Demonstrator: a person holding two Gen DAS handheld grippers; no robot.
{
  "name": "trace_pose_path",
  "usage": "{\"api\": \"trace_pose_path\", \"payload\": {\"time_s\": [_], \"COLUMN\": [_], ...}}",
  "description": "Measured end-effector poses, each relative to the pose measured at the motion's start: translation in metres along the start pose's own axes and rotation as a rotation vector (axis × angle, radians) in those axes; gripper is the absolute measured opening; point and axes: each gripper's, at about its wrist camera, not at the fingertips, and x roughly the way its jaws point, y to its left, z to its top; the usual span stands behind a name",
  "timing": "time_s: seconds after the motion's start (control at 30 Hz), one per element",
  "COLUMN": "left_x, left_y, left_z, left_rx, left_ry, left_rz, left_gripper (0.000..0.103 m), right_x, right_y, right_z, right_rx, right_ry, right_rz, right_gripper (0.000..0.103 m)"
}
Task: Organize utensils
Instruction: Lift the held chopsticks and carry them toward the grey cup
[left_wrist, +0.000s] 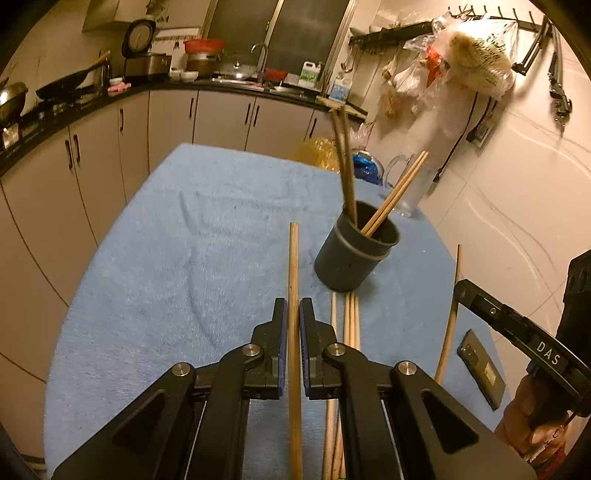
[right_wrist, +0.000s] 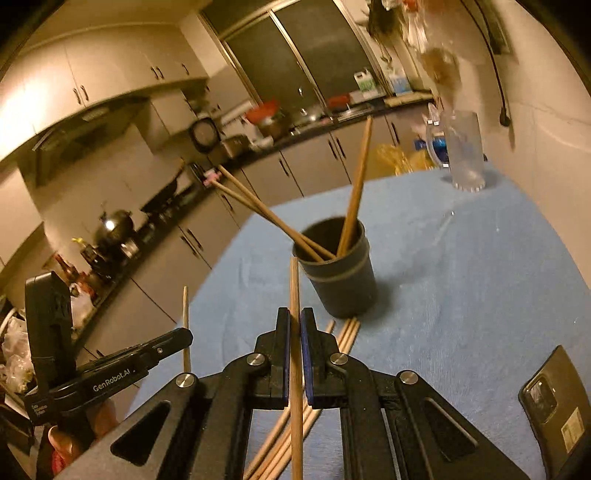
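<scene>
A dark grey cup (left_wrist: 354, 254) stands on the blue cloth and holds several wooden chopsticks (left_wrist: 391, 199); it also shows in the right wrist view (right_wrist: 340, 273). My left gripper (left_wrist: 293, 314) is shut on one chopstick (left_wrist: 293, 266), held above the cloth, left of the cup. My right gripper (right_wrist: 294, 325) is shut on another chopstick (right_wrist: 294, 288), just in front of the cup. Several loose chopsticks (left_wrist: 351, 325) lie on the cloth in front of the cup, also seen in the right wrist view (right_wrist: 347, 332). Each gripper shows in the other's view, the right one (left_wrist: 458, 291) and the left one (right_wrist: 186, 336).
A black phone (right_wrist: 554, 410) lies on the cloth at the right; it shows in the left wrist view too (left_wrist: 480, 369). A clear glass pitcher (right_wrist: 461, 151) stands at the far right corner. The blue cloth (left_wrist: 184, 258) covers the table. Kitchen cabinets (left_wrist: 221, 118) run behind.
</scene>
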Motion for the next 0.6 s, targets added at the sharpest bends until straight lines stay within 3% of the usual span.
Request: {"api": "trace_pose_path", "payload": {"time_s": [0.6], "left_x": [-0.036], "left_y": [-0.015], "left_z": [0.001], "left_rx": [0.032], "left_ry": [-0.064], "left_rz": [-0.010], "left_gripper": [0.006], "right_x": [-0.037], "right_y": [-0.003], "right_z": [0.001], "right_rx": [0.017], "right_ry": [-0.100], "right_rz": [0.048], "right_gripper": [0.006]}}
